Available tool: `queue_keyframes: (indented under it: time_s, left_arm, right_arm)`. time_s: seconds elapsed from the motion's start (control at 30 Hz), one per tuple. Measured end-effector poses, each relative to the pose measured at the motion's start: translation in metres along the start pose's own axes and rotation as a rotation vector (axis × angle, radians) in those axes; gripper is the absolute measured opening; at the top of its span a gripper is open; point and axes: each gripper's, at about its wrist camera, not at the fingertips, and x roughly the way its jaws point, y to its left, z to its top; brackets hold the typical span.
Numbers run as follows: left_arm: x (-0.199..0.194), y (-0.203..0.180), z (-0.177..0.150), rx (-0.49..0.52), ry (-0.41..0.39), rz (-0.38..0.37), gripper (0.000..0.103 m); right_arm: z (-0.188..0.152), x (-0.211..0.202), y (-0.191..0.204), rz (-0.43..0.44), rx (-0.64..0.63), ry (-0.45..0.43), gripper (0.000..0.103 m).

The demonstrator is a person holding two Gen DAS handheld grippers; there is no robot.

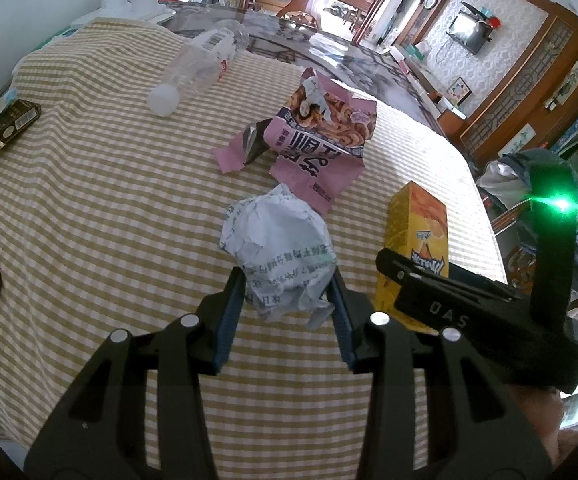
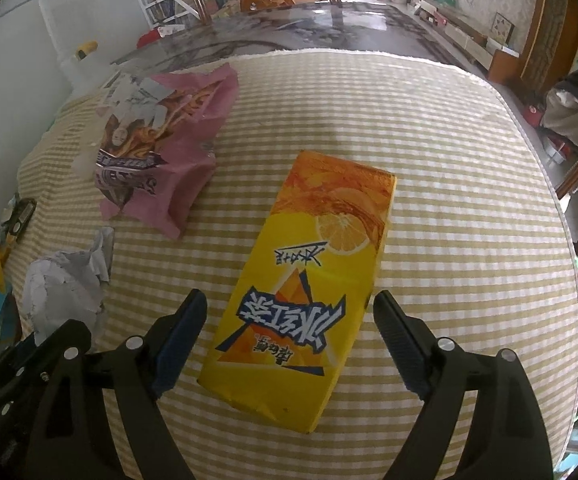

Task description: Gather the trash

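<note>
Black gripper linkages w/ blue pads fill the bottom of both views. Left gripper (image 1: 287,304) is seen closed onto the crumpled paper ball (image 1: 279,248), both pads pressed against its lower sides; whether the ball is lifted off the checked tablecloth (image 1: 109,200) or sitting on it can't be told. Right gripper (image 2: 289,332) is spread wide, one finger on each side of the near end of the yellow tea carton (image 2: 313,280), pads apart from it, no contact visible. Carton is laid flat, roughly mid-table, long axis running away from the cam.

Other trash: pink snack wrapper (image 1: 321,136) is crumpled just beyond the paper ball, toward the far edge. Clear plastic bottle (image 1: 201,68) is lying on its side further back, near the far left part of the cloth, white cap pointing to the near side. Small dark box (image 1: 19,120) w/ some tissue beside it is seen by the left edge. In the left view the right gripper's body is visible at the carton's near side.
</note>
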Motion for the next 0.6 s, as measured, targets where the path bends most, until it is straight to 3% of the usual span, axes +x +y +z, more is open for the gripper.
queue_keyframes:
  time_s: [0.13, 0.6]
  left_arm:
    - [0.000, 0.000, 0.000, 0.001, 0.001, 0.000, 0.039]
    - [0.014, 0.002, -0.003, -0.011, 0.055, 0.006, 0.044]
  right_arm:
    - [-0.002, 0.000, 0.002, -0.002, -0.020, -0.002, 0.074]
    - [-0.010, -0.003, 0.000, 0.021, -0.025, -0.014, 0.072]
